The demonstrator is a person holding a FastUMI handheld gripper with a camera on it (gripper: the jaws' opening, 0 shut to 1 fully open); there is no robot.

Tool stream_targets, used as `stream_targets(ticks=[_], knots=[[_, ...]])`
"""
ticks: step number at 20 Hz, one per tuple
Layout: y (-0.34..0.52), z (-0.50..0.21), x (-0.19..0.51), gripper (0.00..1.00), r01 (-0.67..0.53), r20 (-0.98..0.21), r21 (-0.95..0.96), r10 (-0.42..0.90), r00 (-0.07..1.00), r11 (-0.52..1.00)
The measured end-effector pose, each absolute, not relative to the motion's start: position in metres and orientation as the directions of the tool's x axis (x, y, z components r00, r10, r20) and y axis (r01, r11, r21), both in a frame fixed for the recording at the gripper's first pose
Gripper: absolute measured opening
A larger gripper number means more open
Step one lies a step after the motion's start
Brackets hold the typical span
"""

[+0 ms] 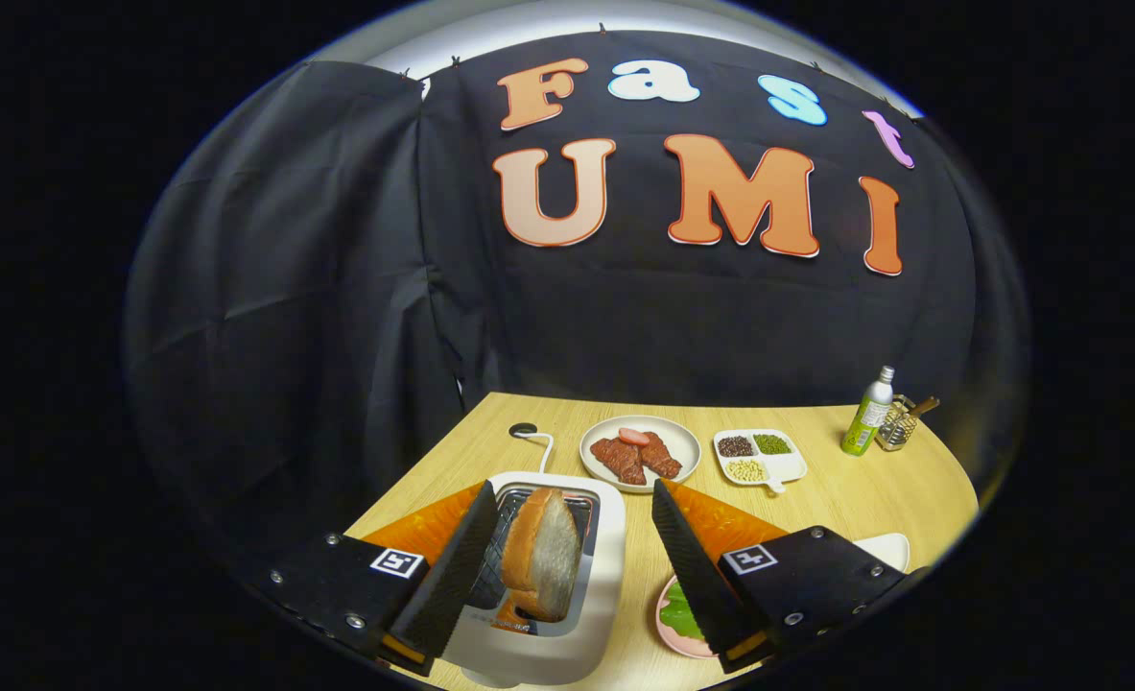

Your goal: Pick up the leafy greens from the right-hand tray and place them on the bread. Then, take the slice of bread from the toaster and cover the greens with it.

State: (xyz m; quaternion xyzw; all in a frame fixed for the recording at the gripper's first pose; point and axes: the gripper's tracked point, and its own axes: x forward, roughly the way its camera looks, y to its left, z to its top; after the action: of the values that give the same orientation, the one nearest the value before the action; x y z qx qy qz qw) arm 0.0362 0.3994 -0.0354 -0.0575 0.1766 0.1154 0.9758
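Gripper (567, 537) with fingers spread wide, holding nothing. Bread (543, 552) stands upright in the toaster (586, 614) slot between the fingers, nearer the left one, its long axis running away from them.

The gripper (567, 552) is held above the toaster (548, 576), tilted downward toward it, with the jaws spread wide. The left finger (457, 566) sits over the toaster's left edge, its ribbed pad facing inward toward the slot. The right finger (697, 566) stands off the toaster's right side, clear of its casing, pad likewise facing inward. Neither finger touches the toaster or the slice of bread (543, 552) standing in its slot; the slice lies between the two fingers, nearer the left one. Each finger mount carries a square marker tag on its upper face. No hand or sleeve can be made out behind the mounts.
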Motion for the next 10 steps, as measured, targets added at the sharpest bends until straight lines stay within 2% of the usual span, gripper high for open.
stream_targets(ticks=[1,3,4,5,8,9,10], knots=[[0.400,-0.041,0.037,0.97,-0.253,-0.372,-0.078,0.207,0.905,0.964],[0.404,-0.055,0.034,0.89,-0.270,-0.408,-0.086,0.213,0.888,0.959],[0.406,-0.064,0.032,0.80,-0.280,-0.430,-0.083,0.219,0.876,0.956],[0.406,-0.069,0.030,0.75,-0.285,-0.449,-0.079,0.222,0.865,0.955],[0.404,-0.079,0.030,0.50,-0.286,-0.479,-0.085,0.212,0.852,0.955],[0.403,-0.080,0.031,0.45,-0.283,-0.481,-0.091,0.206,0.852,0.955],[0.403,-0.080,0.031,0.34,-0.283,-0.486,-0.092,0.205,0.849,0.955]])
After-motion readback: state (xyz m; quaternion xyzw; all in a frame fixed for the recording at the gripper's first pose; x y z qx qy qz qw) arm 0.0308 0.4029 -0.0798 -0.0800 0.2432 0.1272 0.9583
